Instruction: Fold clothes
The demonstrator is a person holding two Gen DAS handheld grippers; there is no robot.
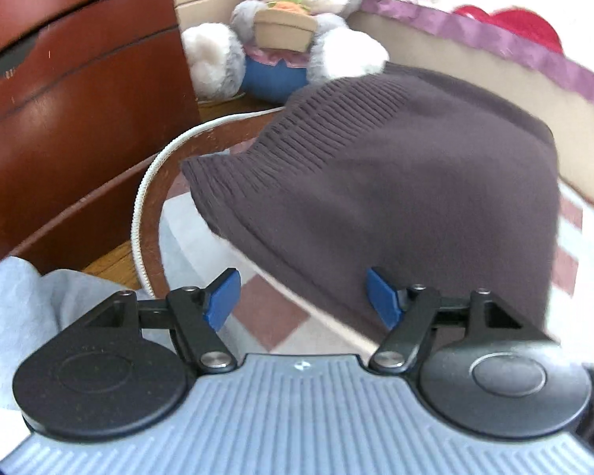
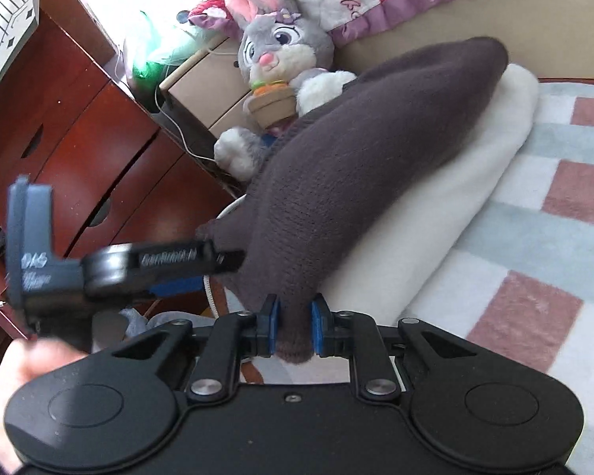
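Gripping brown knit [image 2: 360, 158], right gripper [image 2: 295, 330]; left gripper [image 1: 303, 299] agape, empty.

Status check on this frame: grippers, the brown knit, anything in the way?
Right gripper shut on brown knit. Left gripper open, nothing between pads. Knit draped over white folded cloth. Plush rabbit touches its far edge.
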